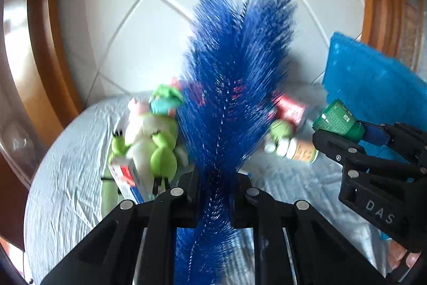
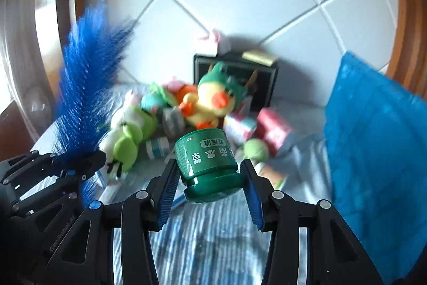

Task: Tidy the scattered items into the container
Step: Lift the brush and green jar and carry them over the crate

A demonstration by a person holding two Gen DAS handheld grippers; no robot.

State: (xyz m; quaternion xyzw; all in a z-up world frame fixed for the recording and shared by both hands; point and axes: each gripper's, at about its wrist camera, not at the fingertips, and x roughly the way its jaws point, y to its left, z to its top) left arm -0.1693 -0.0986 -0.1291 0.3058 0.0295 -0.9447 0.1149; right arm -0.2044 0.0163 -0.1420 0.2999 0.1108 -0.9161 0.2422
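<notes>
Clamped between the right fingers (image 2: 210,178), a green jar (image 2: 206,162) and, gripped by the left fingers (image 1: 216,183), a blue bristle brush (image 1: 232,87) hang above the bed (image 2: 208,231), plush toys (image 2: 210,100) and boxes still scattered before the black container (image 2: 267,82).

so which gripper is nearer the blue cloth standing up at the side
Right. The right gripper, shut on a green jar, is just beside the blue cloth. The left gripper, shut on a blue bristle brush, is on the far side of it.

Both wrist views tilt down, sharing the toy pile (image 2: 170,119)
</notes>
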